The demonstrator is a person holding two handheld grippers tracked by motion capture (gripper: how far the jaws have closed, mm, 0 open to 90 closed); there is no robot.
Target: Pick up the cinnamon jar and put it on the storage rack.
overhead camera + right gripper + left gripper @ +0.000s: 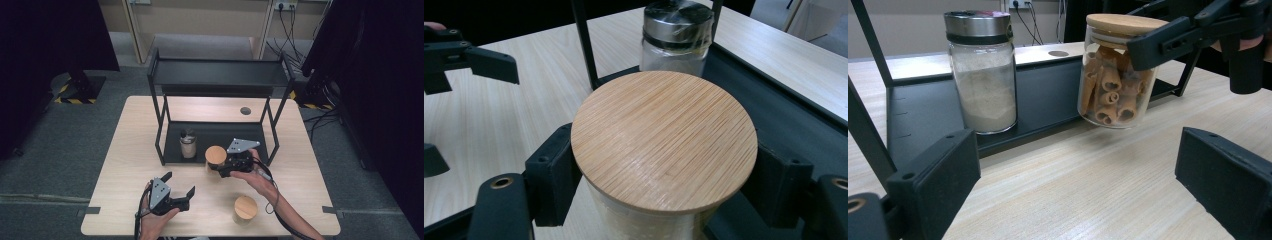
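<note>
- High view: right tongs [223,169] clamp the wooden-lidded jar [215,156] at the rack's [218,75] front edge; left tongs [180,192] gape wide, empty, above the table [125,165].
- Left gripper view: jar [1113,75], tilted, held clear of the table.
- Right gripper view: both pads [555,175] press the jar below its lid.

A pale wooden table [140,150] is carrying everything in front of me. At its far middle a black two-tier rack [218,75] is standing, and on its lower tray a metal-capped shaker [188,143] of pale powder is sitting upright — left of centre. Near my right side a bamboo-lidded jar [245,209] is resting directly on the wood.
</note>
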